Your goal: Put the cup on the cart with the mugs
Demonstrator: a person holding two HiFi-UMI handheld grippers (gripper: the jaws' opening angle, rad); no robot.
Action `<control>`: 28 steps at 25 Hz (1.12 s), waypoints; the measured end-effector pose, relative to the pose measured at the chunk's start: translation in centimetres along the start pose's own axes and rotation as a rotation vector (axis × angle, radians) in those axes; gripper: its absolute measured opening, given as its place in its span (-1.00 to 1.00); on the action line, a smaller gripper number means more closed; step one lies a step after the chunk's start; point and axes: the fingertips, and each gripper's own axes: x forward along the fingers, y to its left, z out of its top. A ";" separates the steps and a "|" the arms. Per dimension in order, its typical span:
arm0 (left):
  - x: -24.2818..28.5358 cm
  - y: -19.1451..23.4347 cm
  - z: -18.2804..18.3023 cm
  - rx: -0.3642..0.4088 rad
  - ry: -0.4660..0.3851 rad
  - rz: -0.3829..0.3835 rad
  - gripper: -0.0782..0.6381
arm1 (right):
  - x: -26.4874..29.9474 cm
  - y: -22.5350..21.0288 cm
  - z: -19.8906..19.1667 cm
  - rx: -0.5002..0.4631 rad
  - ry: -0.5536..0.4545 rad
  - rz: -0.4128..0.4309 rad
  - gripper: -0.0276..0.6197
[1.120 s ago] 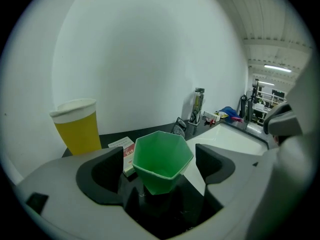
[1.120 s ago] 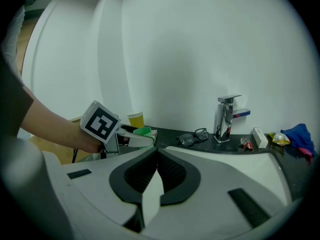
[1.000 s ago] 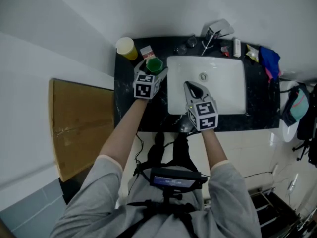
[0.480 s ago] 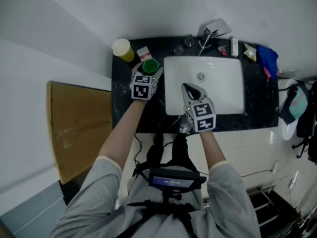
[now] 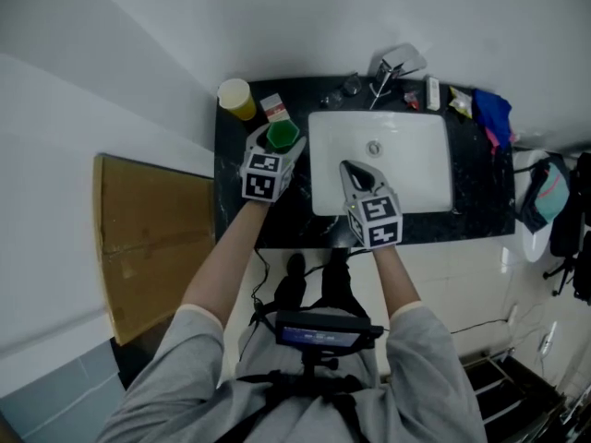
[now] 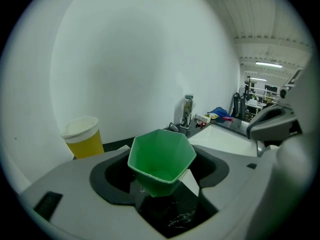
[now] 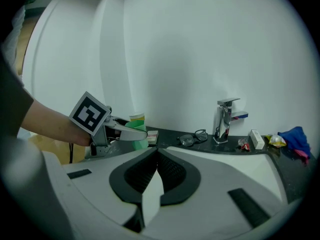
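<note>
Left gripper (image 6: 159, 178) clamps the green cup (image 6: 162, 154) — its jaws have just been closing and press the cup's sides — above the black counter (image 5: 235, 197). A yellow cup (image 6: 82, 136) stands nearby; the right gripper (image 7: 152, 176), jaws together, hovers over the white sink (image 5: 420, 178).

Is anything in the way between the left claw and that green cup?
Nothing visible: the green cup already sits in the left gripper, whose jaws have just closed on it. The yellow cup stands behind it, apart. No cart is in view.
</note>
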 end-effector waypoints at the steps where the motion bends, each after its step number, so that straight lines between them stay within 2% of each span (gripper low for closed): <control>1: -0.8 -0.4 0.3 0.012 -0.004 -0.011 0.15 | -0.4 0.4 0.3 -0.003 -0.006 -0.001 -0.90; 5: -4.5 -1.8 1.4 0.058 -0.021 -0.047 0.15 | -2.5 2.4 1.6 -0.010 -0.043 0.004 -0.90; 11: -10.5 -3.9 2.7 0.080 -0.055 -0.113 0.15 | -6.3 6.2 2.5 -0.021 -0.087 0.007 -0.90; 17: -15.2 -6.1 1.6 0.124 -0.047 -0.194 0.15 | -8.9 9.7 2.2 -0.028 -0.105 -0.001 -0.90; 24: -18.3 -8.0 -0.1 0.171 -0.053 -0.277 0.15 | -11.3 12.1 1.1 -0.013 -0.126 -0.055 -0.90; 28: -19.4 -10.7 0.2 0.237 -0.072 -0.361 0.15 | -13.5 12.1 -0.3 0.006 -0.133 -0.127 -0.90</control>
